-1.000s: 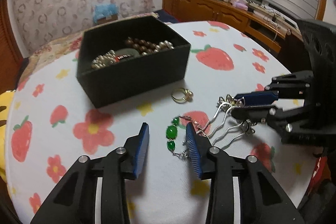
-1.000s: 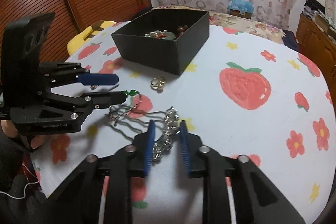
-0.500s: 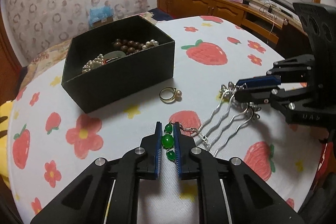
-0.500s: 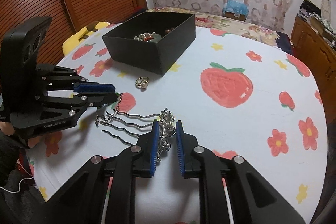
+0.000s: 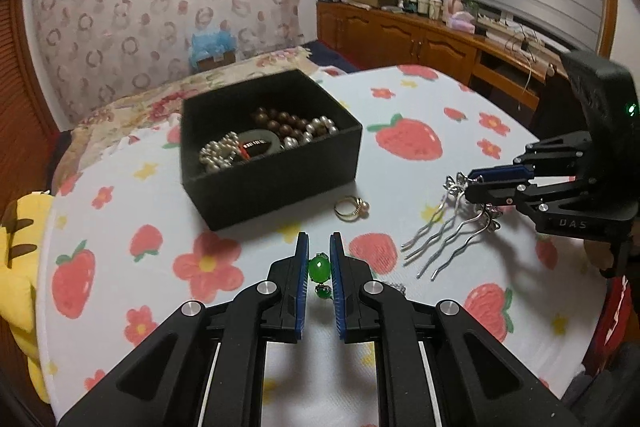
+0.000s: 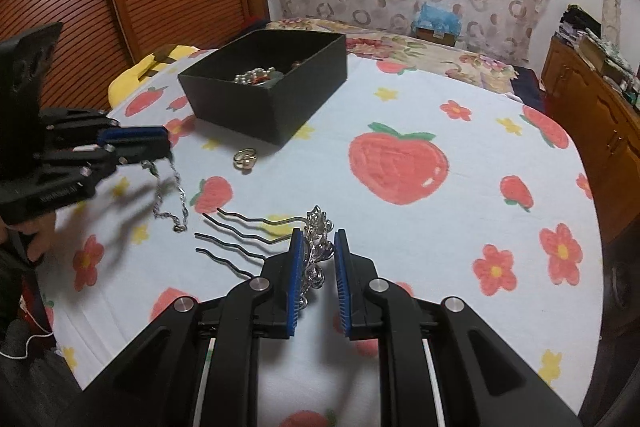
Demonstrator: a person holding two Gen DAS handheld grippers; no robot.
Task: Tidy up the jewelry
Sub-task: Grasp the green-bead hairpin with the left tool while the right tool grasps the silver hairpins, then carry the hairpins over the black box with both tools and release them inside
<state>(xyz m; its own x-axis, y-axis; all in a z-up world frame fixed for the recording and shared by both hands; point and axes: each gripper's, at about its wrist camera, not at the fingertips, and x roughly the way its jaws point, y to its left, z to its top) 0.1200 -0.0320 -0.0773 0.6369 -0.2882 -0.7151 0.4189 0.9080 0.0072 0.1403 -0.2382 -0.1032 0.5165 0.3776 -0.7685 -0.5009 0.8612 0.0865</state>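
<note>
My left gripper (image 5: 319,247) is shut on a green bead pendant (image 5: 319,269) and holds it above the table; its silver chain (image 6: 170,203) hangs from the gripper (image 6: 160,147) in the right wrist view. My right gripper (image 6: 319,239) is shut on the ornate head of a silver hair comb (image 6: 318,247), lifted above the table with its prongs (image 5: 436,247) pointing left. A black box (image 5: 268,147) with pearls and brown beads stands behind. A gold ring (image 5: 352,207) lies on the table in front of the box.
The round table has a white cloth with strawberries and flowers (image 6: 400,163). A yellow plush (image 5: 20,247) hangs at its left edge. A bed (image 6: 400,39) lies behind and a wooden cabinet (image 5: 420,39) stands to the right.
My left gripper closed on the green pendant and lifted it, the chain now dangling. My right gripper raised the hair comb off the cloth.
</note>
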